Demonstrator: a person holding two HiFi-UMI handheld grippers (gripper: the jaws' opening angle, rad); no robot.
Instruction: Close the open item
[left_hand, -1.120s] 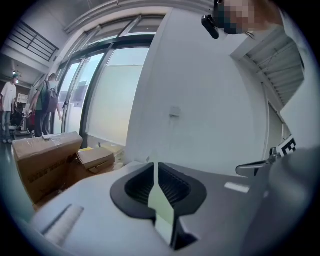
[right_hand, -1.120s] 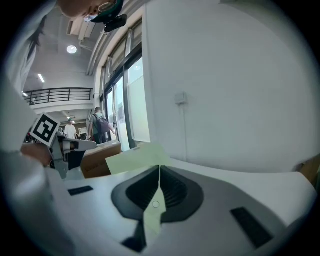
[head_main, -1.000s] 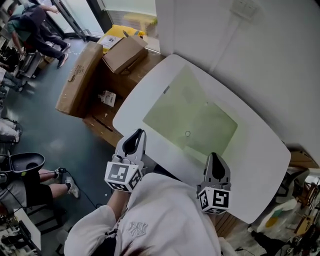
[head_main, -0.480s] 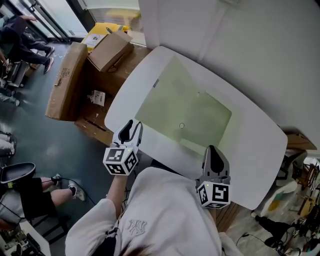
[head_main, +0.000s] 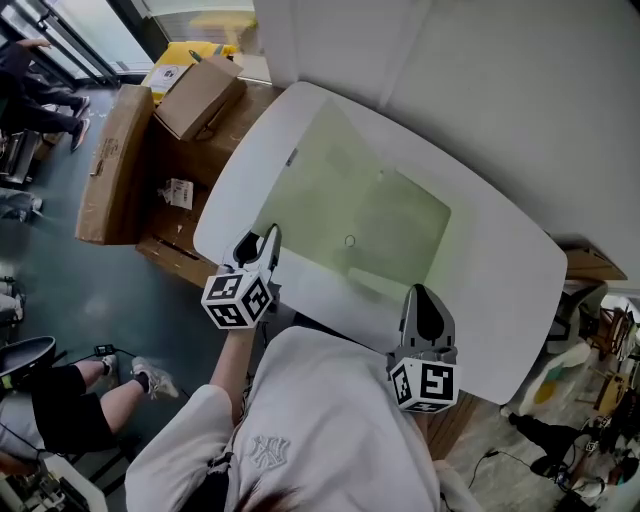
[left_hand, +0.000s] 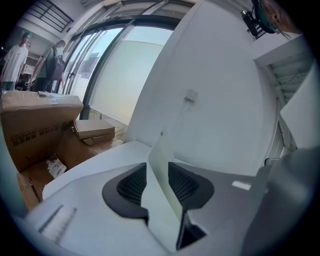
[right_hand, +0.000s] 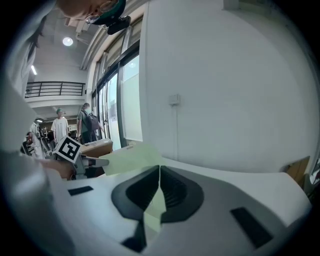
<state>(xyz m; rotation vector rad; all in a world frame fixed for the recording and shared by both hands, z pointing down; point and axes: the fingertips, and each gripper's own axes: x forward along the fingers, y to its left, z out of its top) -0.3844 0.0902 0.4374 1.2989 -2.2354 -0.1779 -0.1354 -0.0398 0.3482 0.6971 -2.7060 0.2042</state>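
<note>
A white surface (head_main: 500, 290) stands hard against a plain wall (head_main: 520, 120), with cardboard boxes (head_main: 195, 95) crowding the floor at upper left. The pale green folder (head_main: 370, 200) lies spread flat in the middle of the frame, not yet closed. The left tool (head_main: 258, 243) sits by the folder's lower left corner. Its jaws have just been opening and stand apart with nothing pinched, only green showing through the gap. The right tool (head_main: 425, 300), at lower centre, is closed up and empty. I'd say this is the approach. Next, one flap edge needs catching and folding over. The wall hems in the far side, while the near edge and right end offer room.
</note>
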